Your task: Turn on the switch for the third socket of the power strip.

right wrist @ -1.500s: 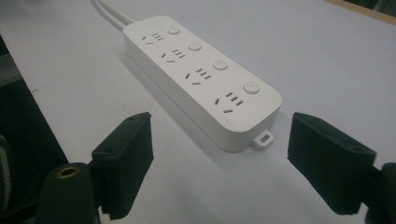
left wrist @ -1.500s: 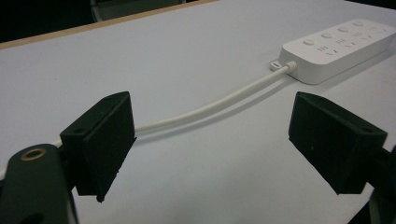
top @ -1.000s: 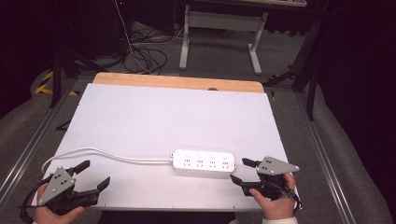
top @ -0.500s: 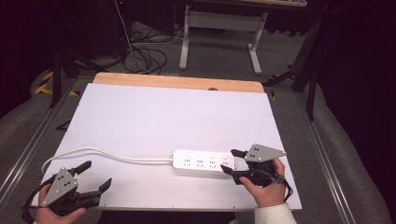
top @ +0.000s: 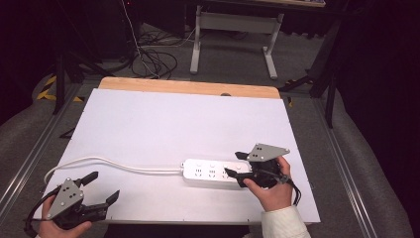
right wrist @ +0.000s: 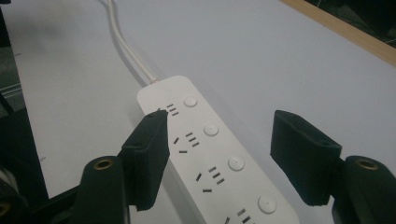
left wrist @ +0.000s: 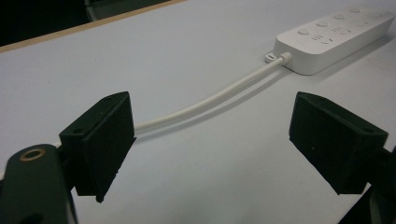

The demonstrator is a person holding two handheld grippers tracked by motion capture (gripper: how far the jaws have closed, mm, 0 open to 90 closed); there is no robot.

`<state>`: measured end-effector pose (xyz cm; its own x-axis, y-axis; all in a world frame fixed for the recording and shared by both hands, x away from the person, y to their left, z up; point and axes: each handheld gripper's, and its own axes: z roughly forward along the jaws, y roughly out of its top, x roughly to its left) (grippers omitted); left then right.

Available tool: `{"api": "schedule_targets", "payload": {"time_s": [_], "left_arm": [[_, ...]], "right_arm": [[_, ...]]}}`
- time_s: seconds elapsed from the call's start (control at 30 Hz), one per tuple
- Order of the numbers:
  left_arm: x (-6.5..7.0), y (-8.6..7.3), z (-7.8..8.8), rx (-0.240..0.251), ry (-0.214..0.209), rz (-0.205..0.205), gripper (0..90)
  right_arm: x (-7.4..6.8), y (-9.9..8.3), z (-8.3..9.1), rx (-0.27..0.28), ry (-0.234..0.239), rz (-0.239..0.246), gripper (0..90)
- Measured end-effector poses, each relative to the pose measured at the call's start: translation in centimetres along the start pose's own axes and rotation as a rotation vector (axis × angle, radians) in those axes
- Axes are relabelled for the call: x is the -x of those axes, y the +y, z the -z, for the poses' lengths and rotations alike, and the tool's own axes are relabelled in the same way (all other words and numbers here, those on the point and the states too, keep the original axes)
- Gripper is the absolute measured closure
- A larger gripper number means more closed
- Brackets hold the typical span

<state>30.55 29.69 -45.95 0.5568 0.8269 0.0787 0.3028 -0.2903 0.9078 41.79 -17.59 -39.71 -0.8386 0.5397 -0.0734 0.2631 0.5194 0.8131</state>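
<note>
A white power strip (top: 214, 172) lies flat on the near half of the white table (top: 188, 119), somewhat right of centre. Its long axis runs across the table, left to right, roughly parallel to the near edge. In the right gripper view it carries a row of round switch buttons (right wrist: 211, 130) along one side, each beside a socket group. A white cable (top: 114, 163) leaves its left end and curves away toward the left edge of the table.

The right gripper (top: 236, 163) is at the strip's right end, jaws spread wide and holding nothing. In the right gripper view the strip runs lengthwise up between the two jaws, one jaw over its edge, the other clear to the side. Whether either jaw touches the casing cannot be told. The gripper thus looks along the strip, not across it.

The left gripper (top: 101, 186) sits at the near left corner, well apart from the strip, jaws likewise spread and empty. In its own view the cable passes across the table beyond the jaws.

Judgement: the right hand (top: 271, 191) is much the nearer. A closing of the jaws here would take the strip across its narrow width.
</note>
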Motion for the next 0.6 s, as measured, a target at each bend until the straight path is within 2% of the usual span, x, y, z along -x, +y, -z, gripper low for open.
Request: {"api": "schedule_targets", "payload": {"time_s": [0.23,0.27,0.3,0.33,0.37,0.4,0.43,0.47,0.5,0.57,0.6], "left_arm": [[0.0,0.0,0.0,0.001,0.002,0.006,14.6],[0.0,0.0,0.0,0.001,0.001,0.006,14.6],[0.0,0.0,0.0,0.001,0.001,0.006,14.6],[0.0,0.0,0.0,0.0,0.0,0.005,14.6],[0.0,0.0,0.0,0.0,0.0,0.004,14.6],[0.0,0.0,0.0,0.001,0.001,0.005,14.6],[0.0,0.0,0.0,0.001,0.001,0.005,14.6],[0.0,0.0,0.0,-0.001,0.003,-0.002,14.6],[0.0,0.0,0.0,0.0,0.003,-0.002,14.6],[0.0,0.0,0.0,0.001,0.002,0.004,14.6],[0.0,0.0,0.0,0.001,0.002,0.005,14.6]], "right_arm": [[0.1,0.4,-0.7,0.003,0.006,-0.007,37.3],[0.2,0.4,-0.8,-0.007,0.01,-0.008,41.9],[0.2,0.4,-0.8,-0.016,0.013,-0.011,41.9],[0.2,0.4,-0.8,-0.028,0.023,-0.014,49.6],[0.2,0.4,-0.8,-0.028,0.023,-0.014,49.6],[0.3,0.5,-0.8,-0.04,0.034,-0.017,59.1],[0.3,0.5,-0.8,-0.044,0.033,-0.018,62.7],[0.3,0.5,-0.8,-0.044,0.033,-0.018,62.7],[0.4,0.6,-1.0,-0.056,0.029,-0.014,70.7],[0.4,0.6,-1.0,-0.06,0.031,-0.017,73.4],[0.6,0.7,-1.3,-0.072,0.038,-0.032,79.1]]}}
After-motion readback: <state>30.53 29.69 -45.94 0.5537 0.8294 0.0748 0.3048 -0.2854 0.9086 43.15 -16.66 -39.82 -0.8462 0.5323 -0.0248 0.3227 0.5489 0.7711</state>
